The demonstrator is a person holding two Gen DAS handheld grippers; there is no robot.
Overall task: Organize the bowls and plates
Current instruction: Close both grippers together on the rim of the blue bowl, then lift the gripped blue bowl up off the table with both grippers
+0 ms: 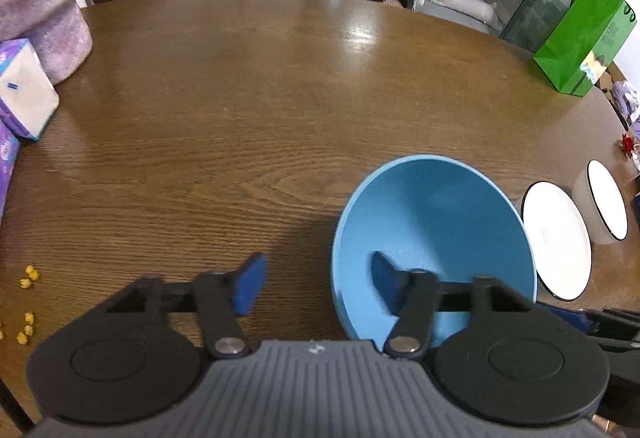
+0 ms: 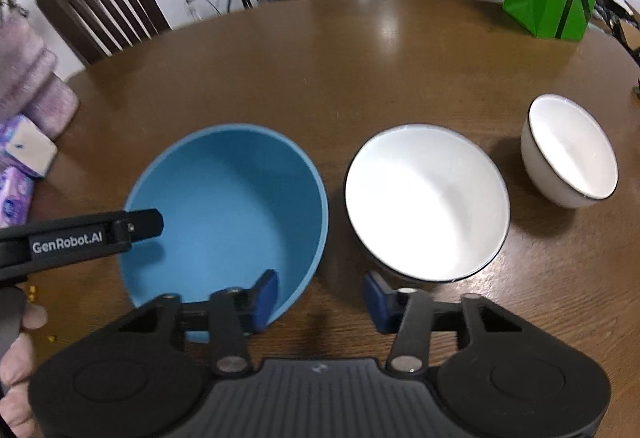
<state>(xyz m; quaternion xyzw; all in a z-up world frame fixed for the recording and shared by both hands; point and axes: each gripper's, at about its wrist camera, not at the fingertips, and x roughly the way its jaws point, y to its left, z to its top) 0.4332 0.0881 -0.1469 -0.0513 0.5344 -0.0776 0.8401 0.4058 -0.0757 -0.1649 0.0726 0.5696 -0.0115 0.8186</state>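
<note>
Both grippers straddle the rim of the blue bowl, starting to lift it.

The bowl sits lower centre on the counter. The left gripper and the right gripper each have one finger inside and one outside the wall, half open, pads apart from it. Next I think they must close firmly, then carry it toward the white bowl.

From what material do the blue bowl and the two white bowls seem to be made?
Blue bowl: probably plastic or melamine; its surface is matte, evenly coloured, with no sharp reflections. Larger white bowl and smaller white bowl: probably glazed ceramic; both look smooth and bright, with a thin dark line around the rim. I cannot confirm either.
</note>
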